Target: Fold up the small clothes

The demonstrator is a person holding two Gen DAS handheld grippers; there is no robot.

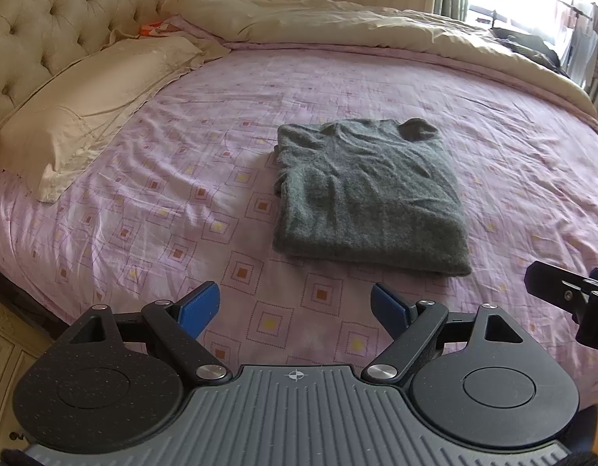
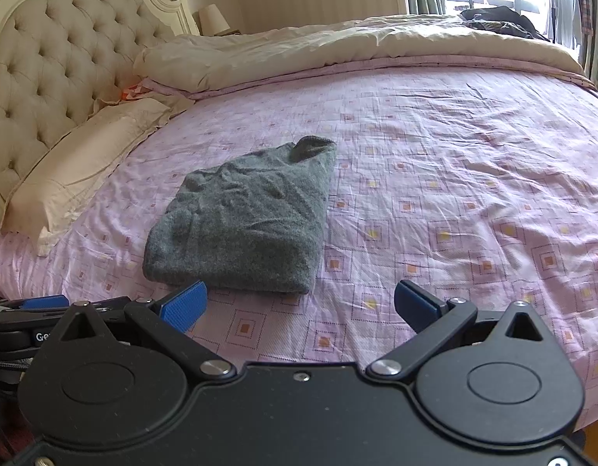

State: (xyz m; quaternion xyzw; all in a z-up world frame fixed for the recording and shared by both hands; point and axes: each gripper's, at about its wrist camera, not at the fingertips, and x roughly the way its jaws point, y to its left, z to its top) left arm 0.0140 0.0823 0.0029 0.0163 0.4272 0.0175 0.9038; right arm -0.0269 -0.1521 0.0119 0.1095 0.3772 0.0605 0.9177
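Grey knitted wool is being shown in both views as a folded sweater [image 1: 367,194], lying flat near the middle of the pink patterned bedsheet [image 1: 205,124] with its folded edge turned toward the cameras and its collar at the far end. In the left wrist view the sweater is being seen ahead and a little right of the left gripper [image 1: 295,306], whose blue pads are being held wide apart over bare sheet with nothing between them. At the right edge of that view a black part of the right gripper [image 1: 567,295] is being caught. In the right wrist view the sweater is being seen to the left, its near edge just beyond the left blue pad of the right gripper, whose jaws are likewise being held apart and empty; whether pad and wool are touching cannot be told. Only this view is showing the carved top of the tufted headboard [image 2: 66,50] and a small lamp [image 2: 213,19] beside it. Open sheet is being left all around the sweater, widest toward the right. A cream pillow [image 1: 85,112] is lying along the headboard, and a cream duvet [image 1: 338,27] is being kept bunched along the far edge. No containers are being shown.
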